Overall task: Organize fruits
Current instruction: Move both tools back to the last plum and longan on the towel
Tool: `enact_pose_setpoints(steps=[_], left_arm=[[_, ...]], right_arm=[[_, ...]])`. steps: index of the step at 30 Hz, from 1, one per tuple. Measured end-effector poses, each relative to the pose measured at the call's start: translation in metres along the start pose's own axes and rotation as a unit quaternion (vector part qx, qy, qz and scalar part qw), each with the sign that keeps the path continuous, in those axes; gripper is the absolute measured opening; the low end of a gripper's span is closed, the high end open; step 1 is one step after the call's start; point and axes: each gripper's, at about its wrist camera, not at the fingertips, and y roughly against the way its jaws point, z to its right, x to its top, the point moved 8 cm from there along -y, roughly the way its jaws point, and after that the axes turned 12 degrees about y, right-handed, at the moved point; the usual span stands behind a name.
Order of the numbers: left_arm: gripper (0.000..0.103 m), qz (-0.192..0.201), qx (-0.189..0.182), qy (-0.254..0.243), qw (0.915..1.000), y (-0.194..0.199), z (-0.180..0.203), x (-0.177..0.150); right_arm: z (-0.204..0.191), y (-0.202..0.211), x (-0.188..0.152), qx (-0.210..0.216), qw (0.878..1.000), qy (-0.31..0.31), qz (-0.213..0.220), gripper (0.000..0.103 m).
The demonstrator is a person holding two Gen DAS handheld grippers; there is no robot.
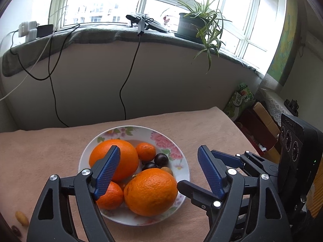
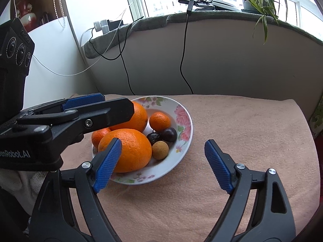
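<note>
Oranges (image 1: 150,191) heaped on the floral plate (image 1: 182,168) at frame centre look firm, heavy and roll-prone, best gripped across the middle, both tongs (image 1: 159,173) (image 2: 163,165) gaping wide and empty.

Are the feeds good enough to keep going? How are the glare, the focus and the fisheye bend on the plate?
Left wrist view: windows blown out white, yet the plate and large orange are evenly lit and sharp, and the sill curves strongly. Right wrist view: same backlight, soft shadows, the small brown fruit crisp; the left gripper blocks part of the plate.
</note>
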Motion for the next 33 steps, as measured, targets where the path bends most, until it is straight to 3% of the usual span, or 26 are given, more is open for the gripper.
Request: enact_pose_setpoints(steps=[18,33], left_arm=[[0.081,0.014,0.013,0.001,0.9998,0.020,-0.002,-0.003],[0.081,0.046,0.030,0.003,0.9985,0.060,-0.017,-0.008]], right_arm=[[-0.010,0.013,-0.002,-0.004,1.000,-0.003,0.006,0.091],[-0.034,0.028,0.005,0.002,1.000,0.001,0.020,0.091]])
